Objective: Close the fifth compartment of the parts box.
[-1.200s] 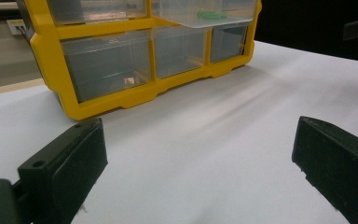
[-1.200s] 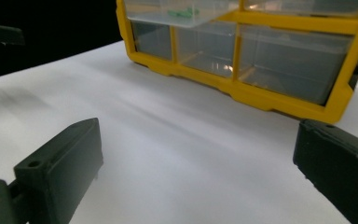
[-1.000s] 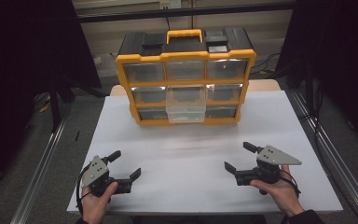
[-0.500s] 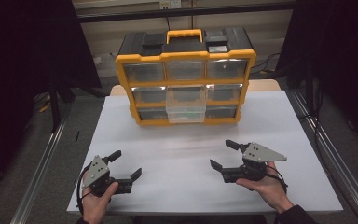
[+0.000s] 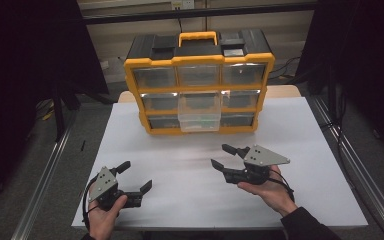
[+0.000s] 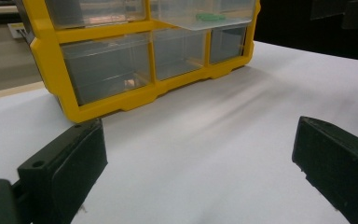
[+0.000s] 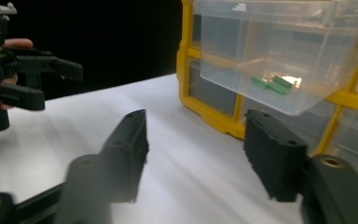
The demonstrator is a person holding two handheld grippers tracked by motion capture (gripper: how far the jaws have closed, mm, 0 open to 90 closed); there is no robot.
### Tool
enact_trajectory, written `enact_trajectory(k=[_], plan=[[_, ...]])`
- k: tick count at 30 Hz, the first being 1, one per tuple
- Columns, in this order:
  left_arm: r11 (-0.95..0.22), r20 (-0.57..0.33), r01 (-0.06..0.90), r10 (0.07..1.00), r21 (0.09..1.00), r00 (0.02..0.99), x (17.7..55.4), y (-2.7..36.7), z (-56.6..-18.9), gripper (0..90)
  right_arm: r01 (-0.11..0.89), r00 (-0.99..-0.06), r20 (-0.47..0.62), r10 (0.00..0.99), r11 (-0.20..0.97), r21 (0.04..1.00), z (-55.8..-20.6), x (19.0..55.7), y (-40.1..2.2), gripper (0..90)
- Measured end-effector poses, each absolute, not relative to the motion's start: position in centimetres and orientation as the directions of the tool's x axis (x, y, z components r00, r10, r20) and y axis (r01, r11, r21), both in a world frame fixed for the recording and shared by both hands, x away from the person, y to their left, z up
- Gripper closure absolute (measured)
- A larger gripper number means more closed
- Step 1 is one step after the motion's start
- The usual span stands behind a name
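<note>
1. I found the clear plastic drawer [image 5: 198, 111] pulled partway out of the yellow-and-black organiser [image 5: 199, 82] at the table's [image 5: 310, 145] far edge.
2. My right gripper [image 5: 226, 156] neared it, jaws just closing, nothing between them.
3. My left gripper [image 5: 134, 176] gaped empty near the front-left corner.
4. Best approach, I judged: square both jaws to the drawer front.

High view: fixed above the near edge, looking forward and down; takes in the whole white tabletop [image 5: 300, 130], the yellow drawer cabinet [image 5: 200, 82] at the far side, both hands at the bottom.

Left gripper view: low, just over the tabletop, looking past its own jaws at the cabinet's lower left drawers, fairly near.

Right gripper view: low too, closer in, angled at the pulled-out clear drawer [image 7: 279, 51]; the left claw [image 7: 58, 81] shows far off at its left.

Shared by all three: cabinet front, pulled-out drawer, the tabletop before it.
</note>
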State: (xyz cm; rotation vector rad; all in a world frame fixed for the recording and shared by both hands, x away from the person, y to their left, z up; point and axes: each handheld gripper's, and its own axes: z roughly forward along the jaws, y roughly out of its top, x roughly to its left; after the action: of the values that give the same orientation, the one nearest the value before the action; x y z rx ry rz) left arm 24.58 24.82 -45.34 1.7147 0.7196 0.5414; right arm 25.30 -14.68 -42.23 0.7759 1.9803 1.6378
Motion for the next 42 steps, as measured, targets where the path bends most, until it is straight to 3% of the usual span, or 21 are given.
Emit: enact_trajectory(k=[7, 18, 42], plan=[[-0.178, -0.003, 0.181, 0.705, 0.967, 0.709, 24.6, 24.9, -45.3, 2.9, 0.119, -0.764, 0.016, 0.645, 0.117, 0.986, -41.8, 26.3, -13.5, 67.1], [-0.181, 0.001, 0.178, 0.704, 0.967, 0.710, 24.6, 24.9, -45.3, 2.9, 0.112, -0.735, 0.032, 0.678, 0.074, 0.991, -41.6, 28.2, -12.8, 89.2], [-0.185, 0.008, 0.174, 0.705, 0.967, 0.709, 24.6, 25.0, -45.3, 2.9, 0.059, -0.726, -0.015, 0.687, 0.083, 0.995, -41.1, 31.6, -11.0, 90.0]])
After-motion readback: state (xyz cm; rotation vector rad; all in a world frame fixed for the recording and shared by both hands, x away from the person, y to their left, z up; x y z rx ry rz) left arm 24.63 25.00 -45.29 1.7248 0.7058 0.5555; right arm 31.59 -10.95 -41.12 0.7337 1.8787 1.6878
